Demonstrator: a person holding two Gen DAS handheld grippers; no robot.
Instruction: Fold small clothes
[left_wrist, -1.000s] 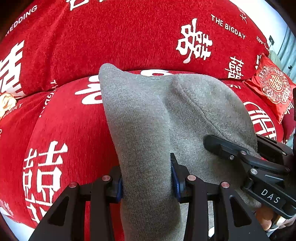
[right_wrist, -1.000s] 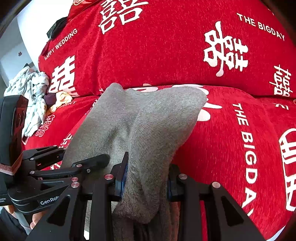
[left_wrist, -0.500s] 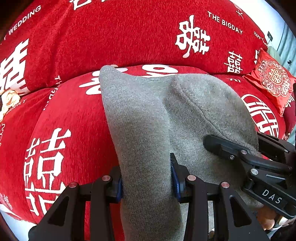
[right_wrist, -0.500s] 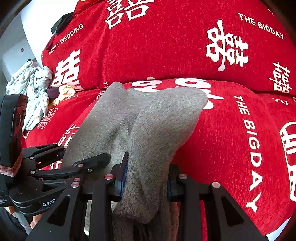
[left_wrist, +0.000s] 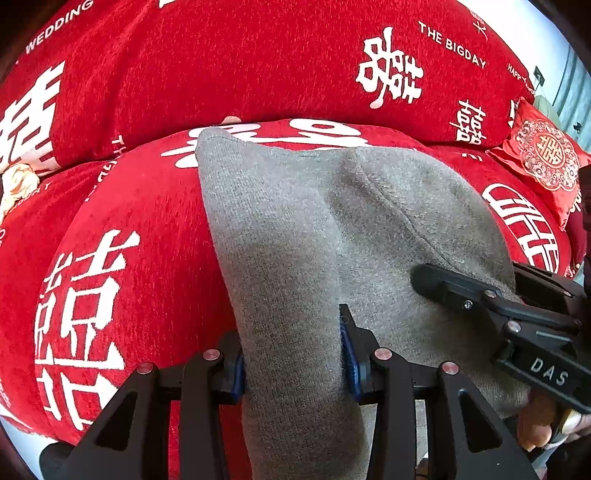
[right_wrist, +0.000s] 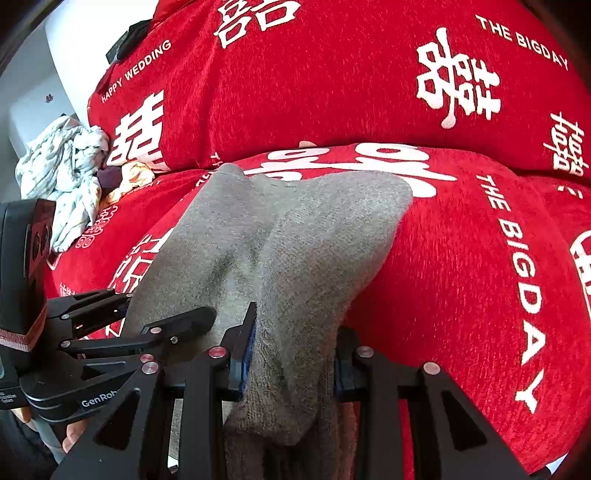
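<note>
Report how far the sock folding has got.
Done: the grey sock is picked up, its far end draped on the red sofa cover. In hand: the left tool and the right tool each clamp the near end. Left: no finished fold shows yet, and a pile of clothes waits at the sofa's end.

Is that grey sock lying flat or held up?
Held up: both the left gripper and right gripper pinch the grey sock.

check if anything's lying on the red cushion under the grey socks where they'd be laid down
Nothing visible does. Both sets of jaws grip the grey socks, and the red cushion around them is bare; the crumpled clothes lie off at its far left end.
</note>
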